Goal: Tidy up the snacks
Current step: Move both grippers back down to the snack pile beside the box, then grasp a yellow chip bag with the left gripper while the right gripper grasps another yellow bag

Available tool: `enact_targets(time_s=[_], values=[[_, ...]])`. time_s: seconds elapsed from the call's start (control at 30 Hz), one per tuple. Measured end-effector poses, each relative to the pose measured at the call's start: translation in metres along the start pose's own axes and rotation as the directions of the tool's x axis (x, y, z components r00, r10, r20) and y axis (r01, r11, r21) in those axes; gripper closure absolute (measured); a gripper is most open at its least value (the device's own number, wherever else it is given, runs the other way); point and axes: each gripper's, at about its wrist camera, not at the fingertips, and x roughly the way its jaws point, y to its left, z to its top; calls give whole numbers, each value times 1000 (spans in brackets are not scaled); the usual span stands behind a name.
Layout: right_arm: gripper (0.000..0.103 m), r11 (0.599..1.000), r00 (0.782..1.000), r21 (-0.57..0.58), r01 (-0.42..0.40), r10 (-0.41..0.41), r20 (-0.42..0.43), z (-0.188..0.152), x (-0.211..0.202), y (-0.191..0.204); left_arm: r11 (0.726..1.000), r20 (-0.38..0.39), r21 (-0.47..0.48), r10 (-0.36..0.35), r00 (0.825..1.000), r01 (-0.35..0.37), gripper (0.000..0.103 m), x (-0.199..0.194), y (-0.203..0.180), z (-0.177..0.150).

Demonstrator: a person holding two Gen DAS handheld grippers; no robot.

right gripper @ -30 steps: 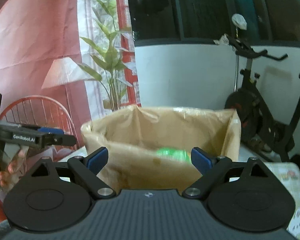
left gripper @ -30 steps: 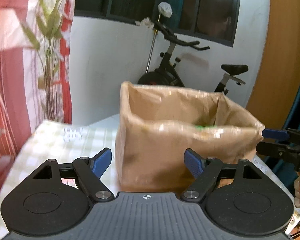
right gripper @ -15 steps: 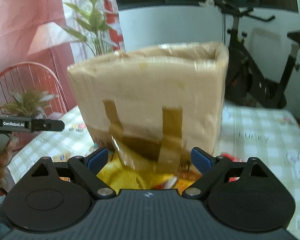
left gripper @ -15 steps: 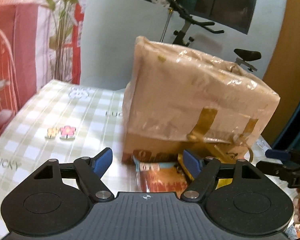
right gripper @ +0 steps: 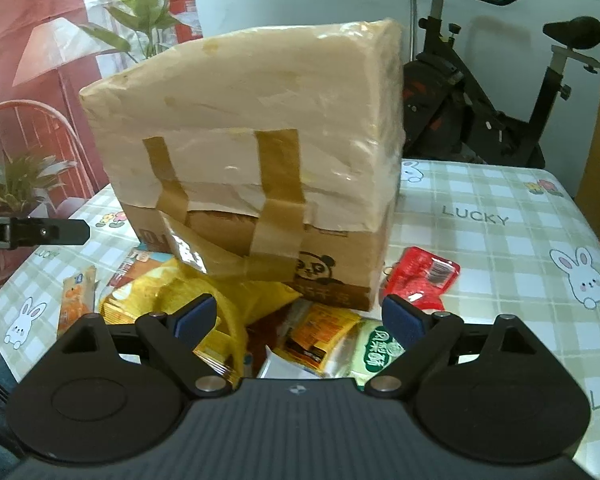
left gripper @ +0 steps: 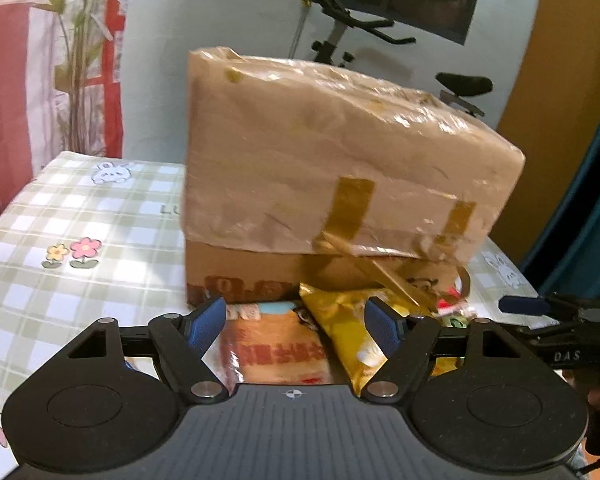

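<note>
Both of my hand-held grippers have dropped from looking into the box (right gripper: 252, 160) to facing its taped side. Nothing looks sorted yet, I think; the snacks lie loose on the tabletop (right gripper: 500, 216) by the box. My left hand-held gripper (left gripper: 296, 322) is wide and empty over an orange packet (left gripper: 272, 352) and a crinkly yellow bag (left gripper: 340, 320). My right hand-held gripper (right gripper: 300, 320) is wide and empty too, with a shiny red packet (right gripper: 424, 276) further right.
</note>
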Motion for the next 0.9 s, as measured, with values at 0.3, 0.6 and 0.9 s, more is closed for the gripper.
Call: enact_targets(time_s=[0.3, 0.6, 0.9], values=[[12, 998, 999, 27, -49, 49, -13, -1, 6, 3, 999, -32, -33, 20, 999, -21, 25, 0, 3, -9], [13, 995, 994, 17, -100, 100, -37, -4, 14, 14, 1000, -49, -19, -24, 999, 23, 27, 4, -4, -9], [35, 982, 979, -28, -189, 187, -77, -3, 32, 28, 984, -172, 30, -166, 971, 174, 35, 44, -26, -14]])
